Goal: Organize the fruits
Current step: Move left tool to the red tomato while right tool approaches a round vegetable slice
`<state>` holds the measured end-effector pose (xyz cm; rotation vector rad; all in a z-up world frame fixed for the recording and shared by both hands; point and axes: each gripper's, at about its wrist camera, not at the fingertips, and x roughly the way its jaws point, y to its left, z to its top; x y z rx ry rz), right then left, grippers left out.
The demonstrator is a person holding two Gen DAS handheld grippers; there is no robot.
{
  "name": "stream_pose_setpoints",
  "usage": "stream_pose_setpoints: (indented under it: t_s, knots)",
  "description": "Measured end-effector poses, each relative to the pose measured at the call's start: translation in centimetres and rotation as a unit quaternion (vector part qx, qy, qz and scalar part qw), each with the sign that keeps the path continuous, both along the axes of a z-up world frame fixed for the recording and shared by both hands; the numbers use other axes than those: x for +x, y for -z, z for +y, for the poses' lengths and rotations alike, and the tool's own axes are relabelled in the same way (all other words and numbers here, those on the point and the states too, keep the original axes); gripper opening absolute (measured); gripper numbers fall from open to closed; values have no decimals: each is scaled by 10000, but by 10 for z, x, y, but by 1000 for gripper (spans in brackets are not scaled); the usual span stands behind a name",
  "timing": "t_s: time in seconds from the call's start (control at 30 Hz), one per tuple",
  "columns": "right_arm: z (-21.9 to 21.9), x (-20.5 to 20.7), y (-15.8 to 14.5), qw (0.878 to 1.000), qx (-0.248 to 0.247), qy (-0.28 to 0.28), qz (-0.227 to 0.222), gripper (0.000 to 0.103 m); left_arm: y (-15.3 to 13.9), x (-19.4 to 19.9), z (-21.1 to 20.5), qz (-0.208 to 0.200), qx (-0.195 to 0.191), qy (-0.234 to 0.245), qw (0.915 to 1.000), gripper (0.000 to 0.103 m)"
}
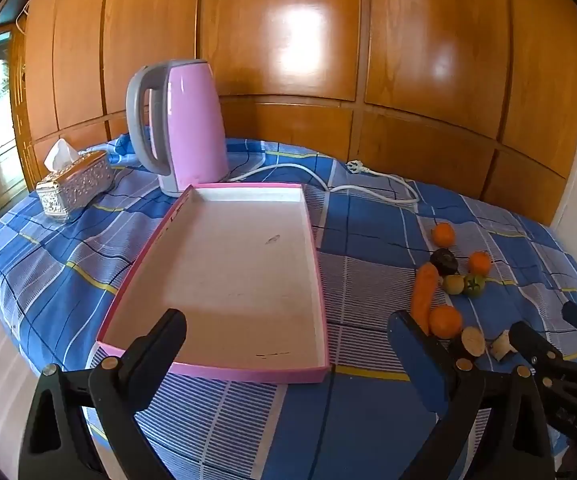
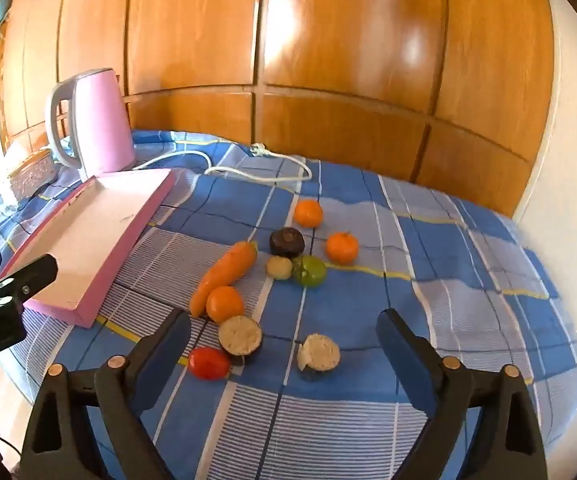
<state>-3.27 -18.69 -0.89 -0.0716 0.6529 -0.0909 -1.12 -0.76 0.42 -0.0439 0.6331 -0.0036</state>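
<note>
Pretty bright daylight, big glare patches on the wood panels (image 1: 300, 36) ahead of the grippers, heavy fisheye bending at edges.

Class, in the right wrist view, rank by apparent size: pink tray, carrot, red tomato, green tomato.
1. pink tray
2. carrot
3. red tomato and green tomato: look alike; the red one is nearer the camera, so unranked.

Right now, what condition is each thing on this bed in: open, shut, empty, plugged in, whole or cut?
Left gripper: jaws open, holding nothing.
Right gripper: jaws open, holding nothing.
Pink tray: empty, no fruit in it yet.
Pink kettle: upright, lid shut.
Kettle plug: unplugged, lying loose on the bedspread.
Tissue box: tissue sticking out the top.
Carrot: whole, lying flat.
Red tomato: whole.
Cut pieces: pale faces showing.
</note>
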Motion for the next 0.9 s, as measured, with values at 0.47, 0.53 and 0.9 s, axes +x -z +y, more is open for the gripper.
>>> stream_pose_setpoints:
  t_s: [0.47,0.53,0.9]
  knots:
    - [-39,-2,-19,9983,393,424,11,76,-5,-5,-13,-152,75,307,9994,101]
    - [-42,-4,-12,9975,295,582,269,76,-6,-6,-15,-171,73,350,9992,101]
    - [-56,-4,7,9922,971,562,542,78,-4,-3,-20,-123,88,479,9987,101]
